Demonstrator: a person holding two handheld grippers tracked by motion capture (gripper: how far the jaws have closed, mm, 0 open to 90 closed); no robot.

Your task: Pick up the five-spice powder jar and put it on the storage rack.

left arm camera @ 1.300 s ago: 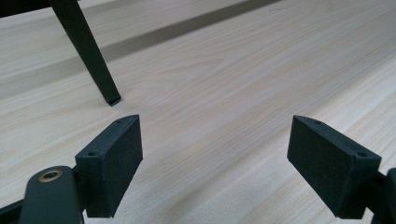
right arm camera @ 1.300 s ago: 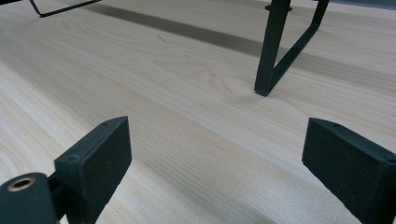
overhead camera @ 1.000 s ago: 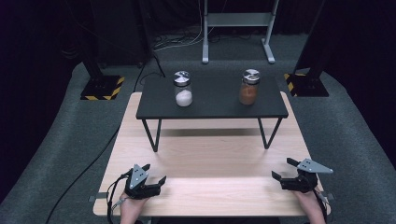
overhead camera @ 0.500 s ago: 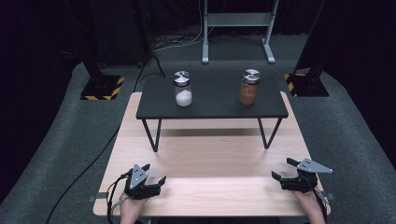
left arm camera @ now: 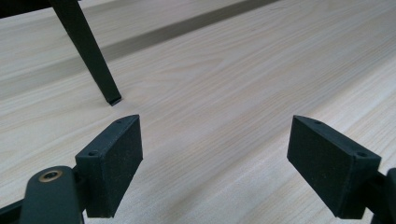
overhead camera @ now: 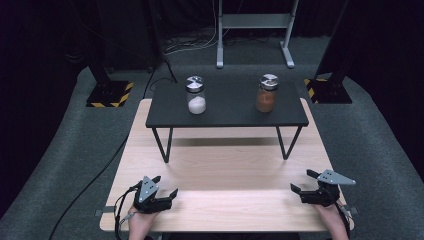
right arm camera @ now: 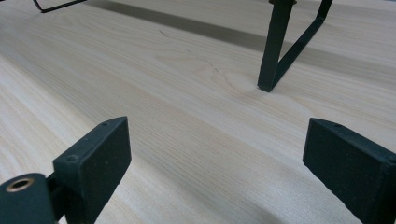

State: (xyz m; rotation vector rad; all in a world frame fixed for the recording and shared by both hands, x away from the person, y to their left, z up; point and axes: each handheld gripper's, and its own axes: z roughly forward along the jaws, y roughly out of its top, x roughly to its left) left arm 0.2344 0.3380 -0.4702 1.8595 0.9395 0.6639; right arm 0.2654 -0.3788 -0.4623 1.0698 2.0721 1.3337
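Observation:
Two glass jars with metal lids stand on a small black raised table: one with white powder at the left, one with orange-brown powder at the right. My left gripper rests at the near left of the wooden tabletop, open, with nothing between its jaws. My right gripper rests at the near right, also open and empty. Bare wood lies between the pads in the left gripper view. The right gripper view has the same bare wood between its pads. Both grippers are far from the jars.
The black table stands on thin legs at the far half of the wooden top; one leg rises ahead of the left gripper, another ahead of the right. Dark carpet, stand bases with hazard stripes and a cable surround the table.

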